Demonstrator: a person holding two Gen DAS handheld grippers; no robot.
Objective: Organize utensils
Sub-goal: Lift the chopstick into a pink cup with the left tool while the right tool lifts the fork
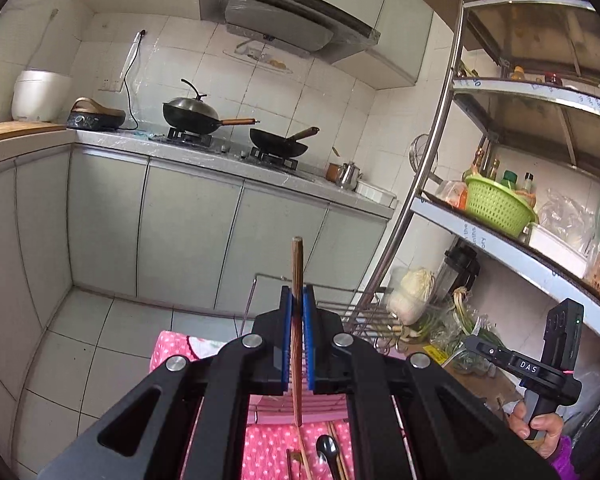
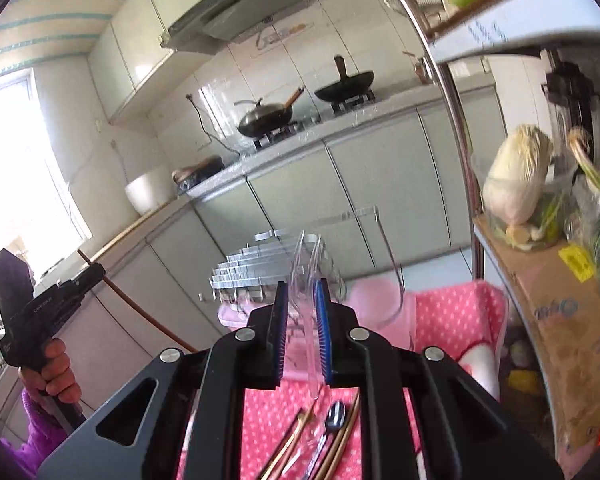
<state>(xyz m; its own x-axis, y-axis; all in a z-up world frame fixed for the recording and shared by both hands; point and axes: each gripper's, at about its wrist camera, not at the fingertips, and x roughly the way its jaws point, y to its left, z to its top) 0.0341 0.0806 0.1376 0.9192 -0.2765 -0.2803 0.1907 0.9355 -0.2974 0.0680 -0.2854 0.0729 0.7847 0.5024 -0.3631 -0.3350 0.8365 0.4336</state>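
My left gripper (image 1: 298, 295) is shut on a brown wooden chopstick (image 1: 297, 256), which stands upright between the blue pads and pokes out above and below them. My right gripper (image 2: 301, 286) is shut on a clear plastic utensil (image 2: 305, 252) whose handle hangs below the pads. Both are raised above a pink dotted cloth (image 2: 456, 308). On the cloth lie more chopsticks (image 2: 288, 448) and a metal spoon (image 2: 335, 416), the spoon (image 1: 326, 446) also seen under the left gripper. A hand (image 2: 56, 376) holds the left gripper at the left of the right wrist view.
A wire dish rack (image 1: 364, 312) stands at the cloth's far end. A steel shelf post (image 1: 428, 184) rises on the right, with a green basket (image 1: 496, 204), a cabbage (image 2: 516, 176) and a cardboard box (image 2: 556, 312) nearby. Across the floor, woks (image 1: 192, 114) sit on the stove.
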